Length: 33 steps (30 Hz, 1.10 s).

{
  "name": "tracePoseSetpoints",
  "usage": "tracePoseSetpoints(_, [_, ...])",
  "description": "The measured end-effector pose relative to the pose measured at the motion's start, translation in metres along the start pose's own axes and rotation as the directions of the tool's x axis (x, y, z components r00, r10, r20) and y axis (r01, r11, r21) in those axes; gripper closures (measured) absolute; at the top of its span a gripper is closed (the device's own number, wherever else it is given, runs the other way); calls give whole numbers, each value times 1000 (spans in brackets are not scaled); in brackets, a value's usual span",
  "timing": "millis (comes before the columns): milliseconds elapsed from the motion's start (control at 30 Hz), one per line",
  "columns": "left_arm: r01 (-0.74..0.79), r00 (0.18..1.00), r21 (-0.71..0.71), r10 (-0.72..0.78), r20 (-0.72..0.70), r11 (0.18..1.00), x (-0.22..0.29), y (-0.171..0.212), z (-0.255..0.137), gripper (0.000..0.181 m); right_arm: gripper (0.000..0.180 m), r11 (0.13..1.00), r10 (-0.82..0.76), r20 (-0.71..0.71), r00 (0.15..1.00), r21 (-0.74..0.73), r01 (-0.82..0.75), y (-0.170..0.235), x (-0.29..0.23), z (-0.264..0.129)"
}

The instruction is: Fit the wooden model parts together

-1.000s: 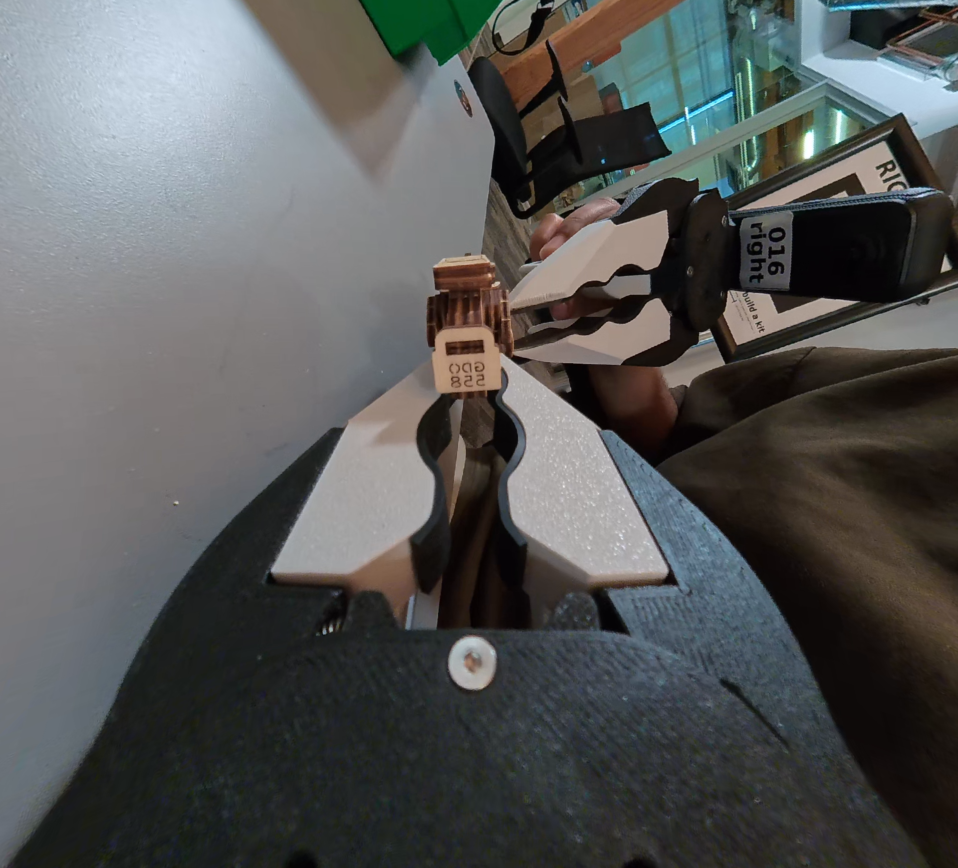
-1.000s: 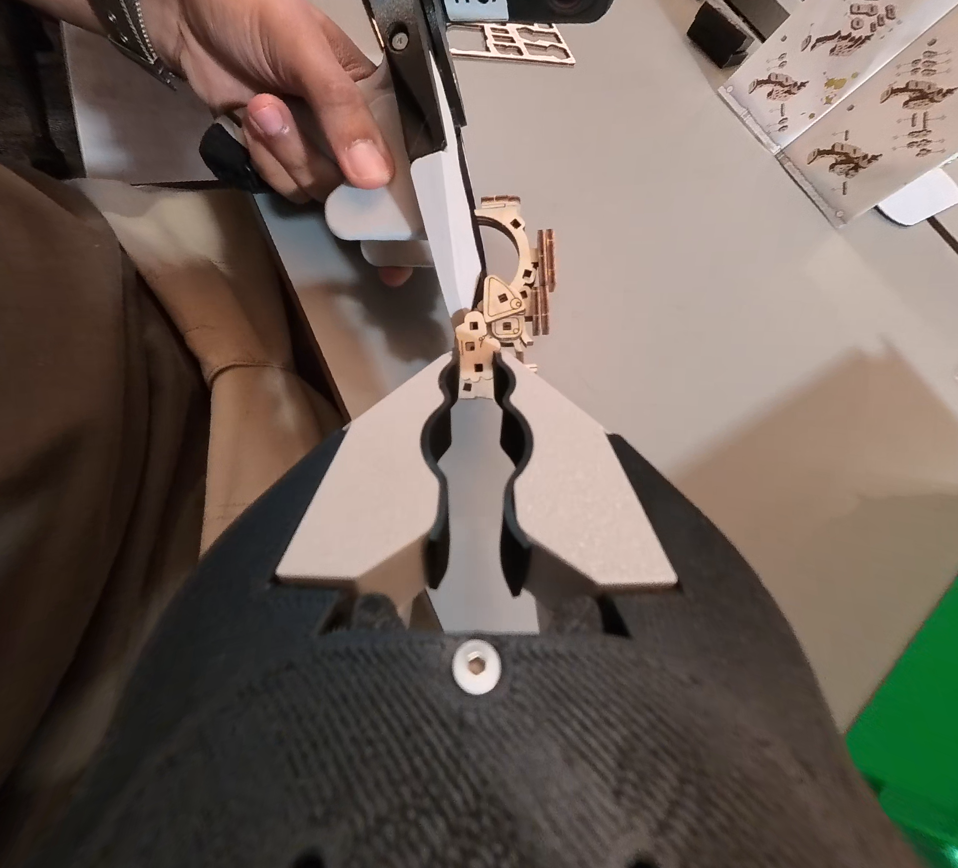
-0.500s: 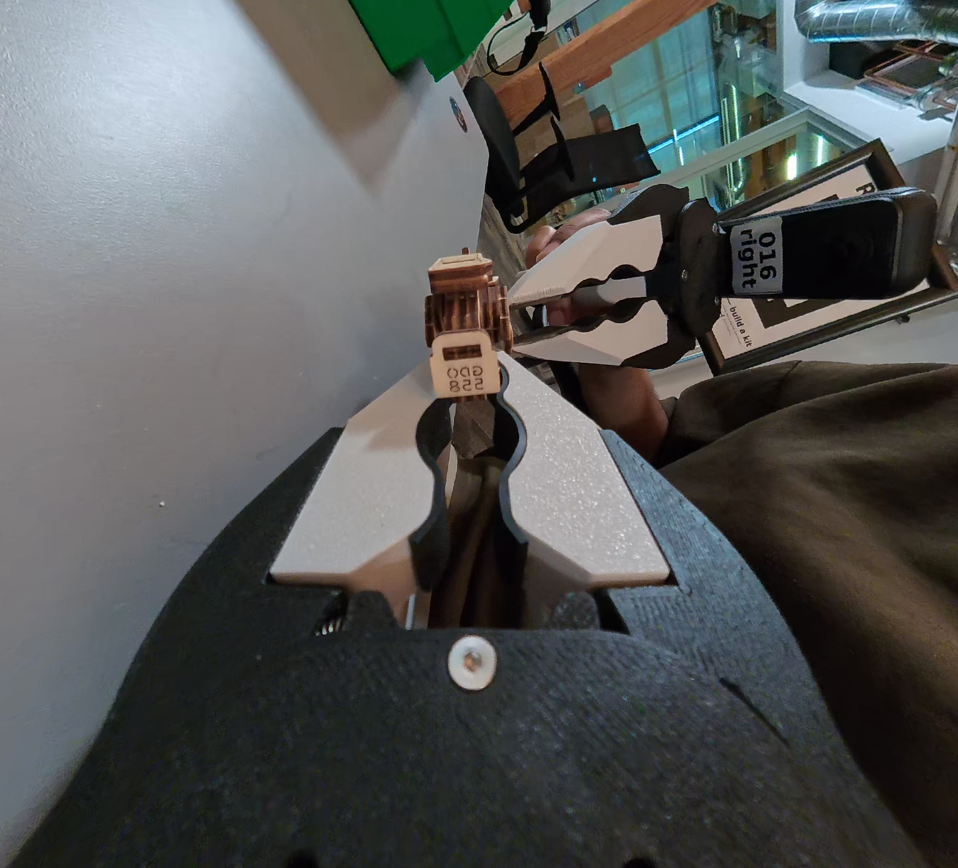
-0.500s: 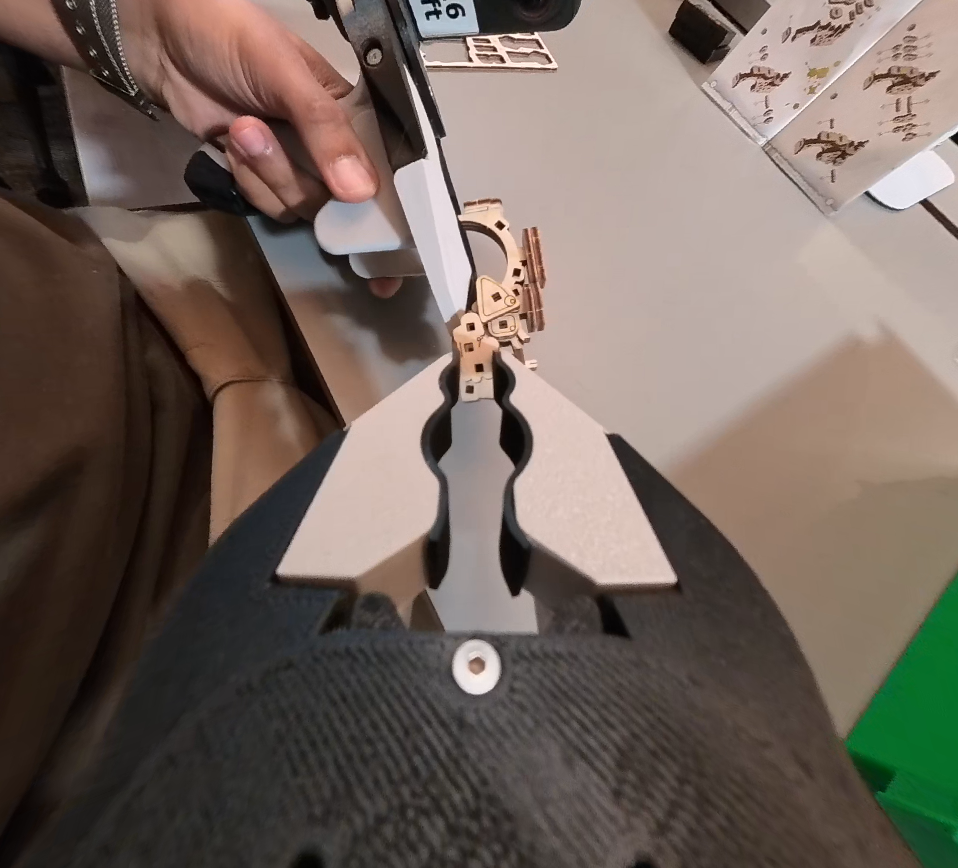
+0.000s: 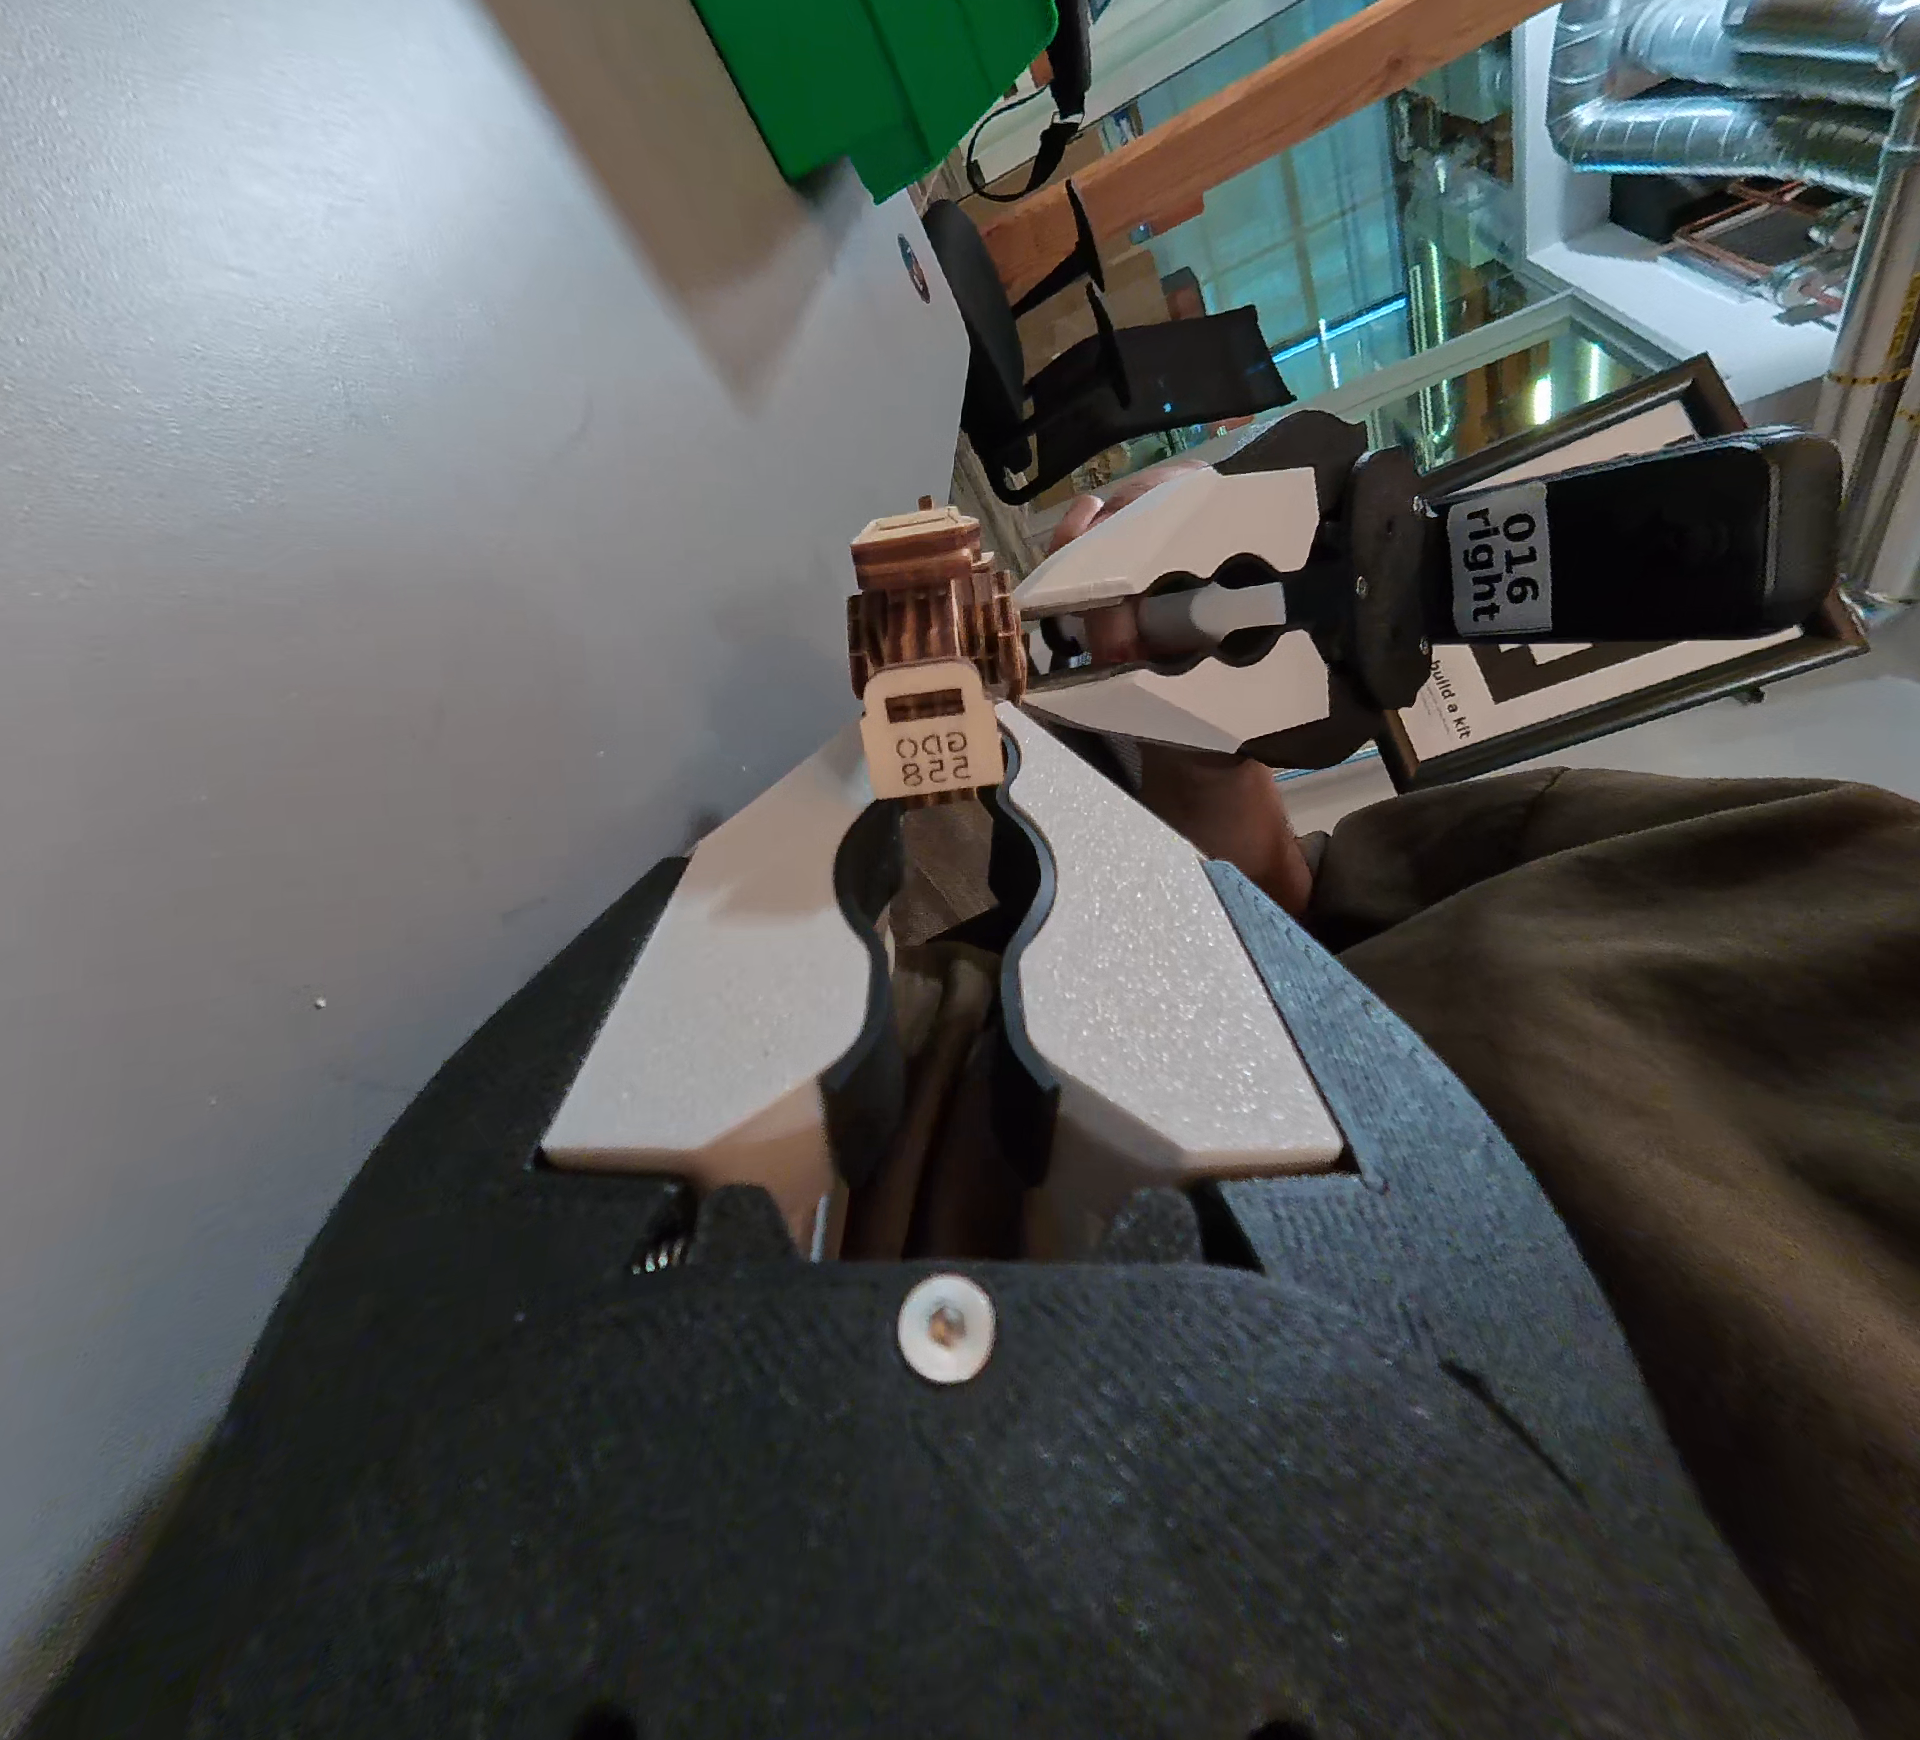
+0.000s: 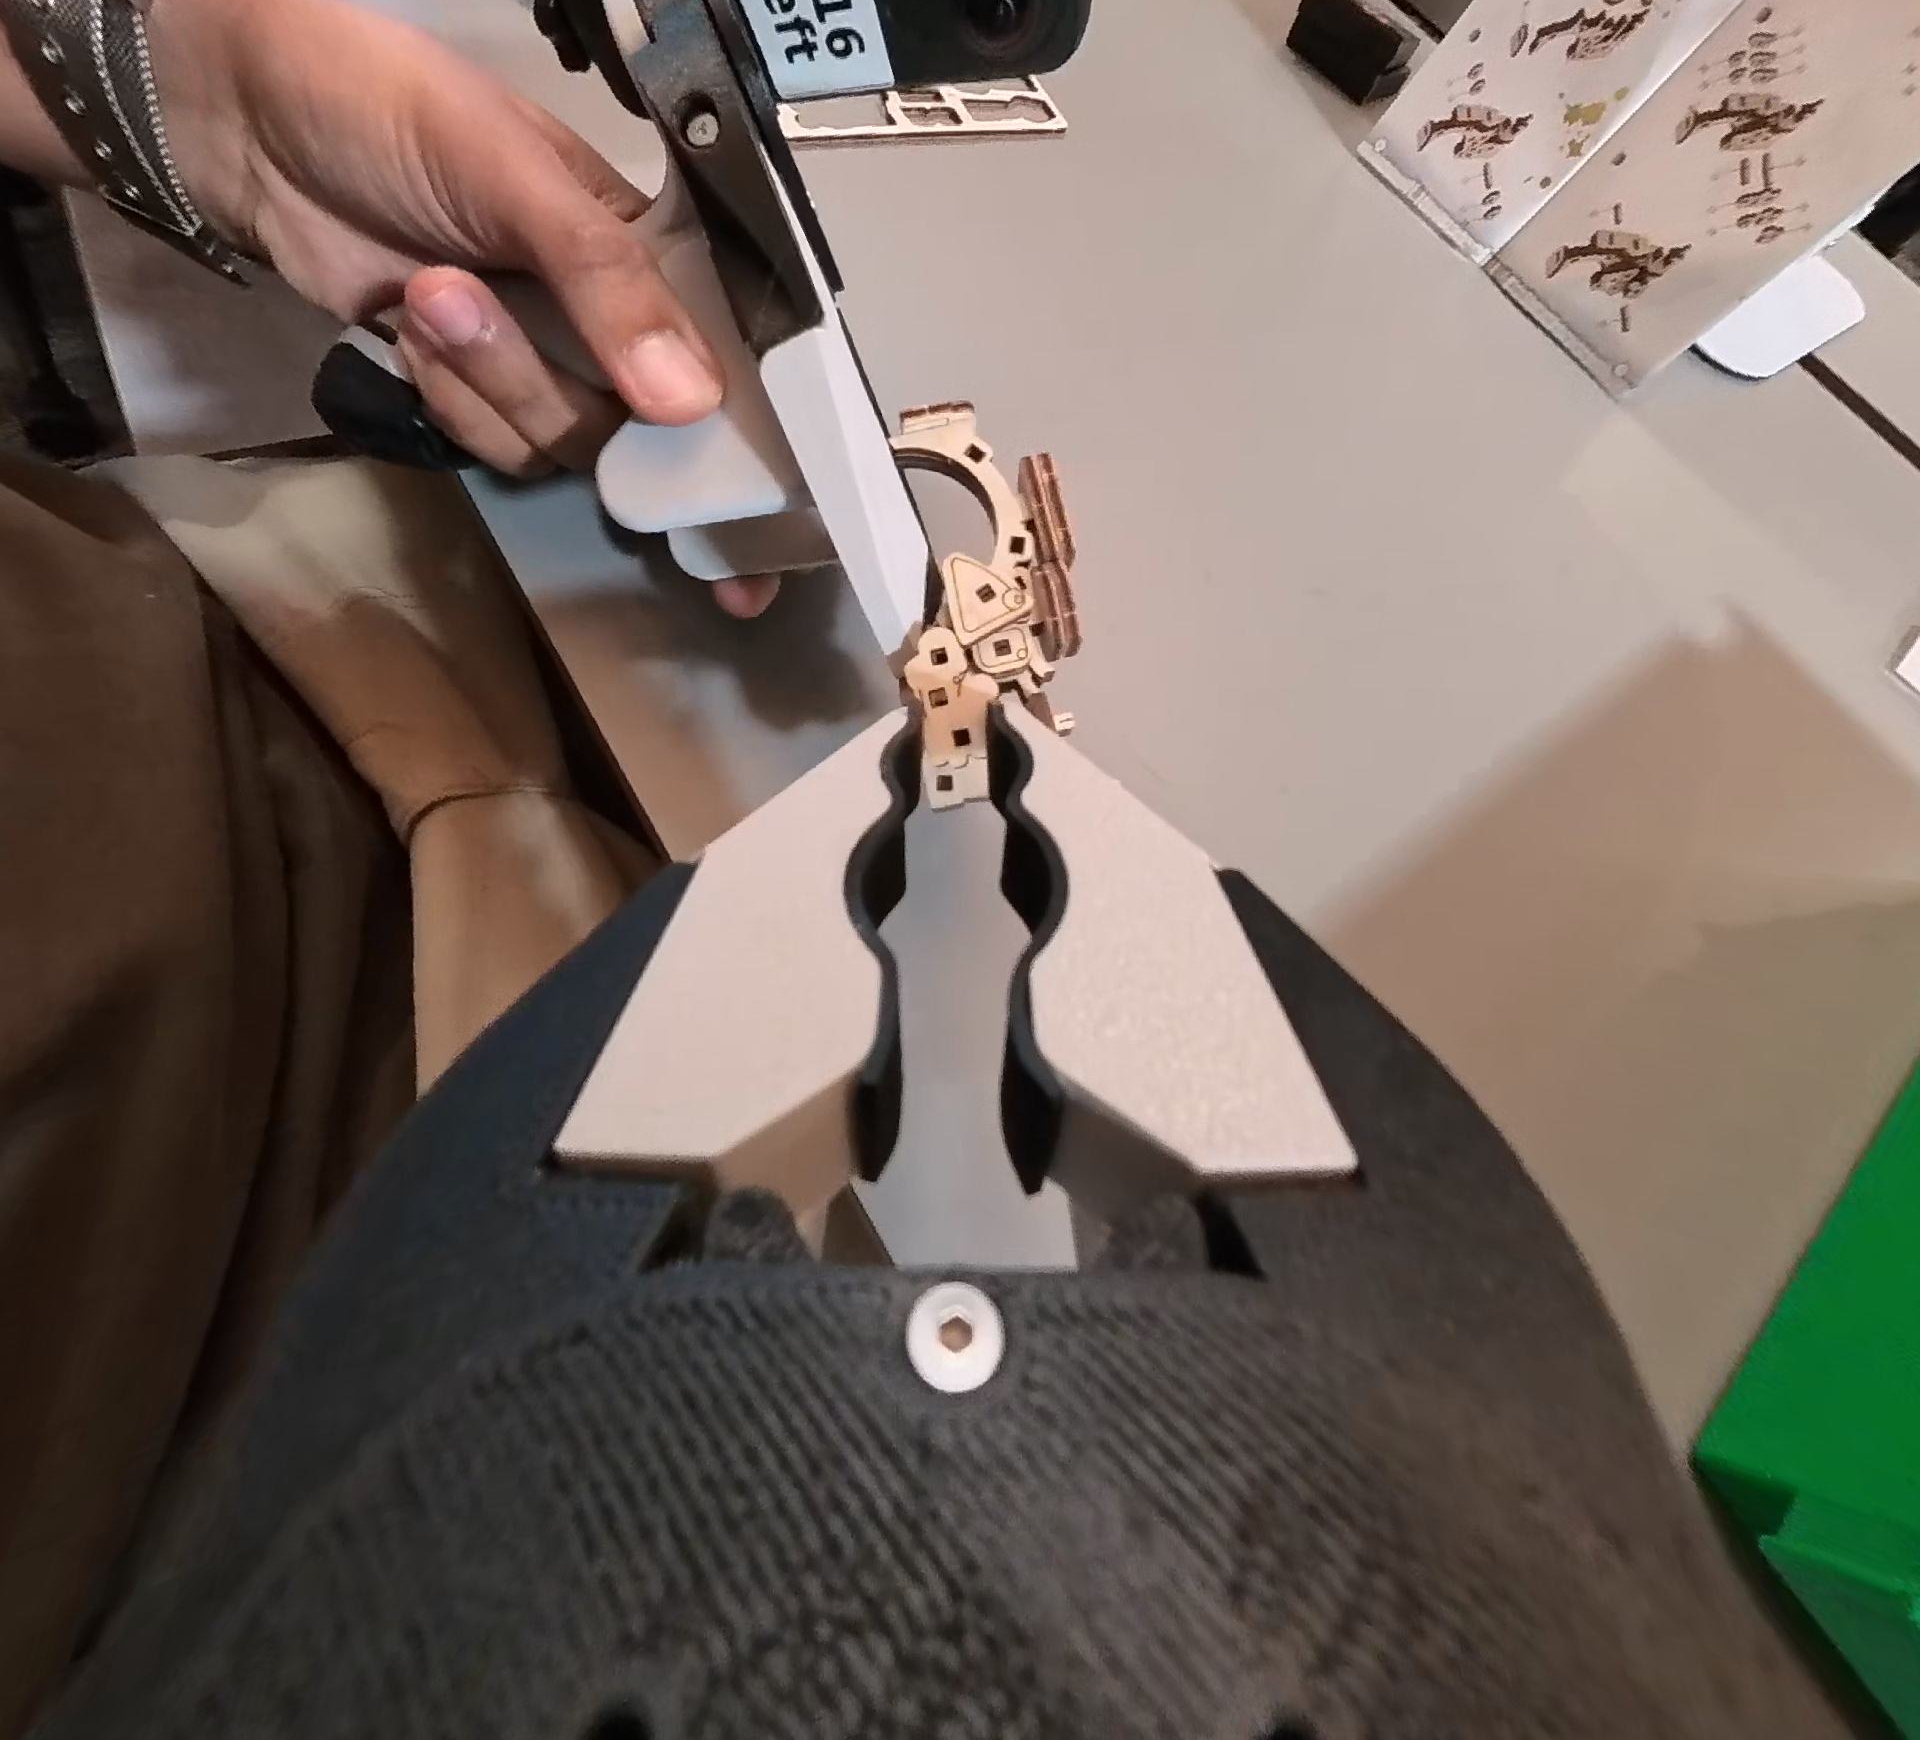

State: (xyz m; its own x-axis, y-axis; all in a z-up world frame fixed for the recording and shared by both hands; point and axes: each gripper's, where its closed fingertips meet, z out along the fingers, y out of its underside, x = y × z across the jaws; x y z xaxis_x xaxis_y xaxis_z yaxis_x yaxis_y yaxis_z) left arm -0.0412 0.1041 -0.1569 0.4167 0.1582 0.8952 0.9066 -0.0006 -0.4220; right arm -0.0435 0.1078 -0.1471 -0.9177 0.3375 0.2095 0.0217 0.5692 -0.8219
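A small wooden model assembly (image 5: pixel 925 641) of stacked slats and a curved arch is held in the air above the table edge. My left gripper (image 5: pixel 935 781) is shut on its pale engraved tab. In the right wrist view the assembly (image 6: pixel 997 568) shows its ring and triangular plate. My right gripper (image 6: pixel 961 745) is shut on a flat notched wooden part (image 6: pixel 954 719), which meets the assembly's lower end. In the left wrist view the right gripper (image 5: pixel 1023 641) comes in from the right and touches the assembly's side.
The grey table (image 6: pixel 1299 464) lies beneath. Wooden part sheets (image 6: pixel 935 116) lie at its far side, an instruction sheet stand (image 6: pixel 1683 90) at the far right, a green box (image 6: pixel 1829 1524) at the near right. A person's hand (image 6: pixel 416 152) holds the left gripper. Brown clothing (image 6: pixel 156 859) fills the left. Less than 4 cm separates the two grippers' tips.
Both grippers have kept their hold. The left gripper and the assembly have tilted slightly and shifted a little in view; the parts stay pressed together.
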Motion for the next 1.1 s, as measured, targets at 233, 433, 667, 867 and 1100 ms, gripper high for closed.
tracePoseSetpoints(233, [-24,1000,9,23,12,1000,1,-1,1,175,169,999,-33,-16,999,-4,33,0,1,-1])
tracePoseSetpoints(433, [-81,996,-24,82,29,996,0,1,0,175,169,1000,-1,28,1000,4,1,1,-2,-1])
tracePoseSetpoints(667, [-133,989,-40,135,61,990,-1,3,0,175,169,1000,20,40,999,-5,-19,2,-2,-1])
tracePoseSetpoints(867, [-172,980,-43,175,94,984,-2,3,1,174,169,1000,27,32,999,-17,-27,3,-1,0])
tracePoseSetpoints(1100, [-120,990,-15,121,67,993,-1,1,1,173,169,999,36,14,999,2,-36,1,1,0])
